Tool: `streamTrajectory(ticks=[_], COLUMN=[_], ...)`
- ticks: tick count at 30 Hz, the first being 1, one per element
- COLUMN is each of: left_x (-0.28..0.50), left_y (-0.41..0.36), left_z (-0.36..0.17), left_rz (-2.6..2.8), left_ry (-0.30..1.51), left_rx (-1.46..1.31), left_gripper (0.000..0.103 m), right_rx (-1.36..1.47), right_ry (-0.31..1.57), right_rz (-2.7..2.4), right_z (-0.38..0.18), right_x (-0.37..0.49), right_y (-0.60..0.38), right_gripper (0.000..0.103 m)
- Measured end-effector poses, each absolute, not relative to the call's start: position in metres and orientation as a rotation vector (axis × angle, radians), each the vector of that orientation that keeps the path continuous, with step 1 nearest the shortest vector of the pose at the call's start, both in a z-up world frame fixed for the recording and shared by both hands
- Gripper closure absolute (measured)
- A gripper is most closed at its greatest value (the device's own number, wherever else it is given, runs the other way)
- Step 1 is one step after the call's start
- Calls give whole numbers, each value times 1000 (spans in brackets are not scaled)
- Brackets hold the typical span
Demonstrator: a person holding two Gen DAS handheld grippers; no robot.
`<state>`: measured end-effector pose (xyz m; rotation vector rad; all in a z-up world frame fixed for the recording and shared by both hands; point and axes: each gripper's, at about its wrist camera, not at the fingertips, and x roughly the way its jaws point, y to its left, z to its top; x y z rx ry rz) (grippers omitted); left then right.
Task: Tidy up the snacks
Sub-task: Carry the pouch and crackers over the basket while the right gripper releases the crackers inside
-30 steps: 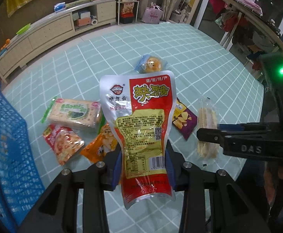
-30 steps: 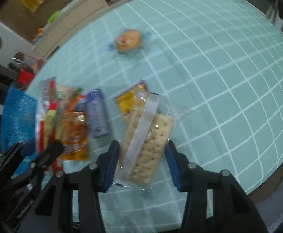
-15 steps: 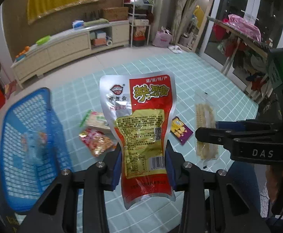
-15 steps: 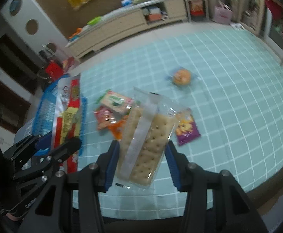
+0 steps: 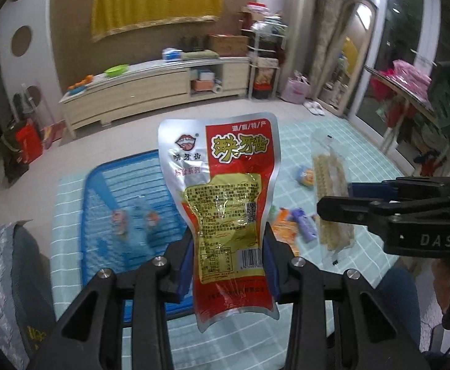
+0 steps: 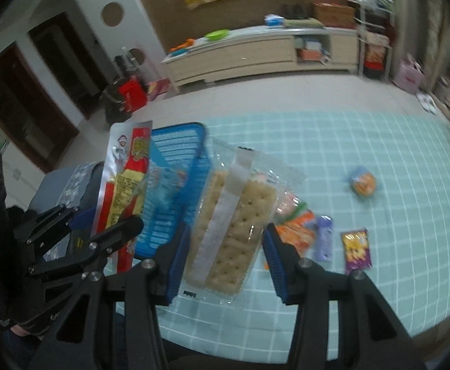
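Red-and-silver pouch (image 5: 228,212) sits clamped in the left gripper (image 5: 228,265), cracker pack (image 6: 231,228) in the right gripper (image 6: 225,265); lower each over the blue basket (image 5: 126,191) before releasing.

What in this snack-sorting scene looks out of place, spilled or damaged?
Nothing stands out. The left tool holds an intact red pouch, the right tool a sealed cracker pack; other snacks lie loose beside the blue basket.

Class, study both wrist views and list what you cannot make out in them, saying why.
- Left wrist view: contents of the blue basket are blurred, unidentifiable.
- Left wrist view: the red pouch hides table snacks behind it.
- Right wrist view: the cracker pack covers part of the snack pile.
- Right wrist view: purple packet print too small.
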<state>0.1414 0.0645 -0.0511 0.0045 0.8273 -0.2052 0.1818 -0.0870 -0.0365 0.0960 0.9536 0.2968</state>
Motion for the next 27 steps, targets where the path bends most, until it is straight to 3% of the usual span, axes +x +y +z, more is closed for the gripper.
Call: streamTrajectory(ticks=[11, 27], left_x=[153, 205], left_y=[152, 187], left_z=[-40, -69], left_rz=[-79, -42], left_ry=[834, 891], left_rx=[-71, -91], left_gripper=[67, 67], right_rx=[-54, -177], right_ry=[977, 1104], right_rz=[407, 361], right_z=[-38, -87], right_x=[226, 316], right_y=[-1, 44], right_gripper=[50, 50])
